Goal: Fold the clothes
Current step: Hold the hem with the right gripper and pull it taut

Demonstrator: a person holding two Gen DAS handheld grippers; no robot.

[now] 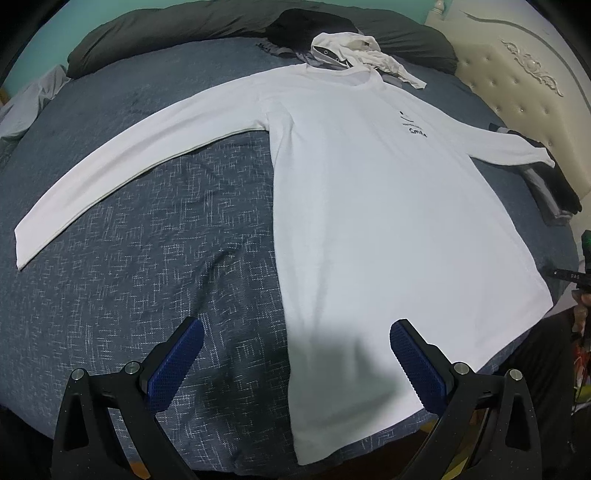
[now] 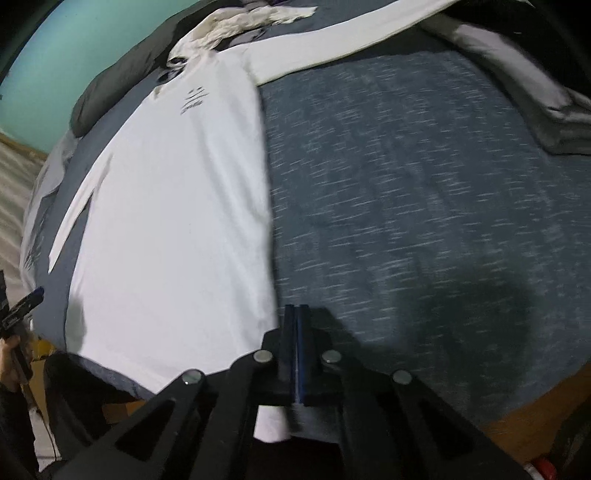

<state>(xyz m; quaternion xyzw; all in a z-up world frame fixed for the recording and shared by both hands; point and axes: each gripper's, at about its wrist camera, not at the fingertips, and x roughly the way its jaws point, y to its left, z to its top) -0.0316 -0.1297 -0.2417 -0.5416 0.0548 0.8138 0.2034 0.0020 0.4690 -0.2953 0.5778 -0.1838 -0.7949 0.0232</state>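
A white long-sleeved shirt (image 1: 369,221) lies flat and face up on the blue bedspread (image 1: 147,277), sleeves spread out to both sides, with small black print on the chest. My left gripper (image 1: 297,326) hangs open above the hem's left corner, one blue pad over the bedspread and the other over the shirt. In the right wrist view the shirt (image 2: 177,221) fills the left half. My right gripper (image 2: 296,308) is shut, its pads pressed together just right of the shirt's side edge near the hem. I see no cloth between them.
A crumpled white garment (image 1: 354,51) lies beyond the collar, before a dark pillow (image 1: 184,29). Dark and grey clothes (image 1: 550,192) sit under the right cuff, near a cream tufted headboard (image 1: 517,81). Bare bedspread (image 2: 406,184) spreads right of the shirt.
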